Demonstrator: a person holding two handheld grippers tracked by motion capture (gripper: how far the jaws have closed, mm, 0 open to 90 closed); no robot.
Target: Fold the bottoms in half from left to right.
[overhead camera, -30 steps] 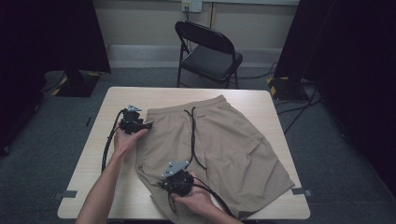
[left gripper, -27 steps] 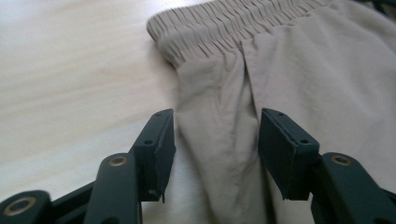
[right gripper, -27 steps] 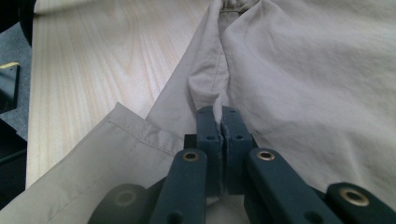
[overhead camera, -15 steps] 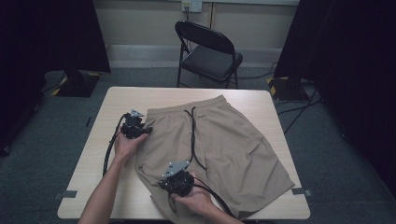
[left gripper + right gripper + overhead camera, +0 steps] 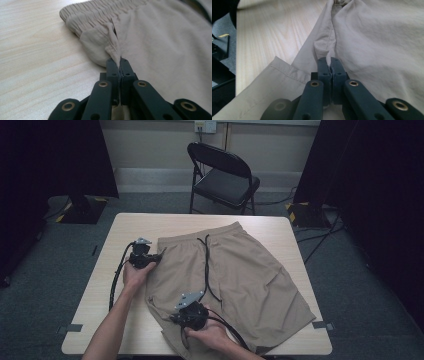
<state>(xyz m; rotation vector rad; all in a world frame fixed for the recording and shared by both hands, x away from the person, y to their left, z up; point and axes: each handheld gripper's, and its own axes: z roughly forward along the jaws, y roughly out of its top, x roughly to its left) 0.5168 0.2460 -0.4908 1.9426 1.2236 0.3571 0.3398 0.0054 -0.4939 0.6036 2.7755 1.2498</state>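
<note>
Shorts flat on desk, waistband far, drawstring along long axis. Left tool has just closed, pinching waistband's left corner. Right tool clamped on left side seam near hem. Likely fold rightward next.

Plain khaki-beige shorts, no print, with a black drawstring down the middle of the frame. Pale wood-grain table beneath. Two black grippers: left gripper at centre left, right gripper at lower centre, with a grey top plate. Black folding chair at upper centre, on a dark grey carpet.
</note>
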